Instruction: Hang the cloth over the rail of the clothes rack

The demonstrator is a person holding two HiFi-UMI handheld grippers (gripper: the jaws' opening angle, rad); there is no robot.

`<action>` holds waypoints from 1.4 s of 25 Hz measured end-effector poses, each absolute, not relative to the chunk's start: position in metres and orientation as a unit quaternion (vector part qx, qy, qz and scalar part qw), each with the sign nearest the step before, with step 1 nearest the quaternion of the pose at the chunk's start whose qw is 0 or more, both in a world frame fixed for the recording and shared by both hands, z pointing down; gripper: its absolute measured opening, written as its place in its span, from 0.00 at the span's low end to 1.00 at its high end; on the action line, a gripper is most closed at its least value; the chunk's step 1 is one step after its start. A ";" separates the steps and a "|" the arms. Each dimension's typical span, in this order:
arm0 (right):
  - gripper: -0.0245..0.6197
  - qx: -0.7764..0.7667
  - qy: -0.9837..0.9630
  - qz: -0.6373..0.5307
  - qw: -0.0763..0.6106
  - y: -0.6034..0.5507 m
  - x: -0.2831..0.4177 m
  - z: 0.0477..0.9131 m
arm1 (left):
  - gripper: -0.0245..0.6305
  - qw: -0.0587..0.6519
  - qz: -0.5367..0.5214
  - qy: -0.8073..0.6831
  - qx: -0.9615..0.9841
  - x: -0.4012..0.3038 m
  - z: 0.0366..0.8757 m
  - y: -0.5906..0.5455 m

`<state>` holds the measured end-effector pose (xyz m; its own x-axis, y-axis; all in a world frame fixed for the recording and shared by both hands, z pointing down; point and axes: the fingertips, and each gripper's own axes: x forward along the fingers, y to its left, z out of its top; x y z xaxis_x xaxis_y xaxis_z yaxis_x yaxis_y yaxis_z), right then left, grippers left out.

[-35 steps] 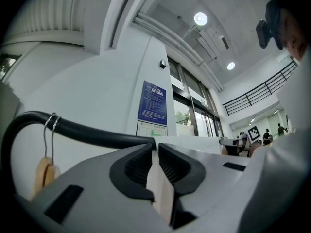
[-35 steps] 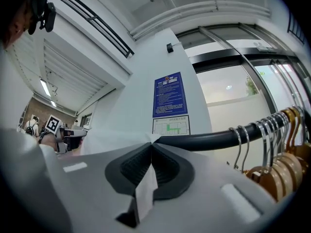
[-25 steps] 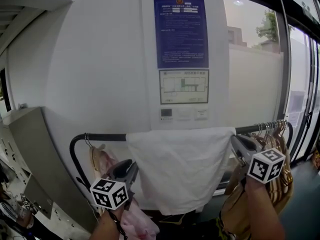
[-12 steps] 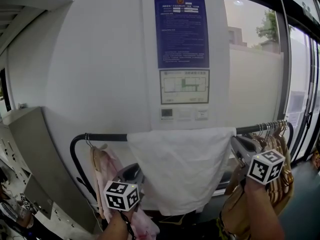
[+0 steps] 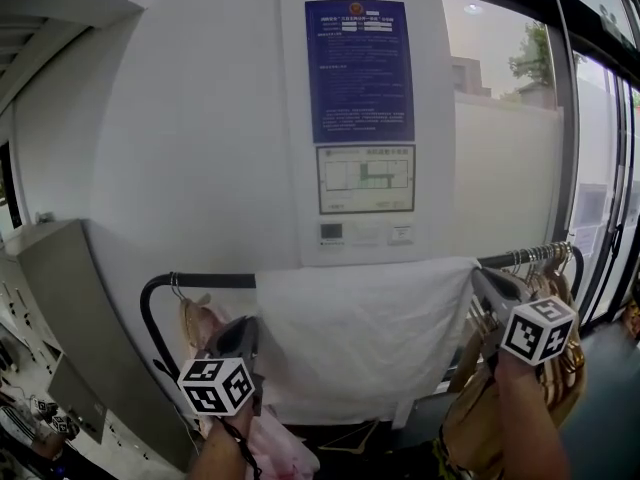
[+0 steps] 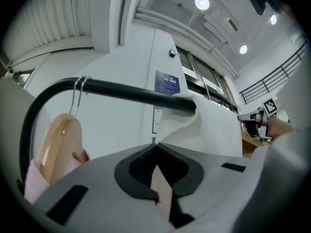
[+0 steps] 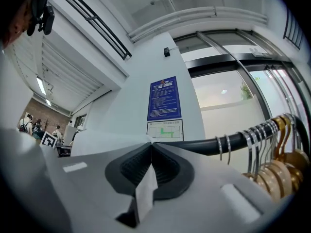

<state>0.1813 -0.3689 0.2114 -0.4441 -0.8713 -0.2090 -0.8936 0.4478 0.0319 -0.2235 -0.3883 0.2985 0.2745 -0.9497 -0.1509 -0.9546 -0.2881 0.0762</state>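
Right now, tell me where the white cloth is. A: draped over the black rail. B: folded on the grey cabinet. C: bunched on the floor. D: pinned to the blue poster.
A: the white cloth hangs spread over the black rail, with a pink garment to its left and a row of hangers to its right.

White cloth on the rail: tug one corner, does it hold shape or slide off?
Likely floppy: the cloth drapes over the rail in soft folds. Probably light: it hangs as a thin sheet. It may slide along the smooth black rail, since no clip shows.
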 end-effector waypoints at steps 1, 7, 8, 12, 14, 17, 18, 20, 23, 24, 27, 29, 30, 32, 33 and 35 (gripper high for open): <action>0.05 -0.525 0.844 0.071 0.083 -0.368 0.185 0.208 | 0.05 0.015 0.093 0.600 -0.794 -0.229 0.292 -0.387; 0.05 -0.556 0.821 0.073 0.109 -0.363 0.220 0.192 | 0.05 -0.009 0.142 0.620 -0.772 -0.267 0.273 -0.383; 0.05 -0.562 0.816 0.071 0.113 -0.363 0.226 0.192 | 0.05 -0.016 0.151 0.625 -0.766 -0.274 0.275 -0.382; 0.05 -0.568 0.812 0.066 0.119 -0.364 0.235 0.196 | 0.05 -0.039 0.167 0.638 -0.751 -0.290 0.285 -0.379; 0.05 -0.559 0.819 0.058 0.114 -0.367 0.227 0.204 | 0.05 -0.043 0.155 0.638 -0.753 -0.287 0.292 -0.379; 0.05 -0.550 0.827 0.056 0.100 -0.370 0.215 0.214 | 0.05 -0.036 0.123 0.632 -0.764 -0.273 0.302 -0.378; 0.05 -0.550 0.827 0.059 0.096 -0.370 0.212 0.215 | 0.05 -0.032 0.117 0.630 -0.767 -0.269 0.304 -0.377; 0.05 -0.548 0.829 0.062 0.091 -0.372 0.208 0.218 | 0.05 -0.024 0.109 0.624 -0.774 -0.261 0.304 -0.373; 0.05 -0.546 0.830 0.064 0.090 -0.371 0.207 0.218 | 0.20 0.002 0.103 0.613 -0.783 -0.250 0.294 -0.361; 0.05 -0.547 0.830 0.066 0.090 -0.370 0.208 0.217 | 0.21 0.014 0.102 0.612 -0.784 -0.248 0.288 -0.356; 0.05 -0.546 0.830 0.067 0.091 -0.369 0.208 0.215 | 0.21 0.043 0.104 0.606 -0.788 -0.240 0.268 -0.348; 0.05 -0.545 0.830 0.068 0.090 -0.369 0.207 0.215 | 0.22 0.056 0.102 0.595 -0.796 -0.230 0.258 -0.344; 0.05 -0.545 0.831 0.068 0.090 -0.368 0.206 0.215 | 0.22 0.061 0.100 0.588 -0.800 -0.224 0.254 -0.342; 0.05 -0.543 0.832 0.068 0.090 -0.368 0.205 0.215 | 0.24 0.067 0.093 0.574 -0.811 -0.213 0.249 -0.339; 0.05 -0.542 0.833 0.067 0.090 -0.367 0.204 0.215 | 0.25 0.068 0.086 0.566 -0.817 -0.207 0.248 -0.338; 0.05 -0.539 0.835 0.067 0.087 -0.366 0.201 0.215 | 0.27 0.068 0.069 0.548 -0.831 -0.194 0.250 -0.334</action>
<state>0.2007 -0.3663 0.2149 -0.4037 -0.8886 -0.2178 -0.9120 0.4099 0.0183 -0.1943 -0.3336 0.2497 0.3893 -0.9015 -0.1890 -0.9202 -0.3895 -0.0374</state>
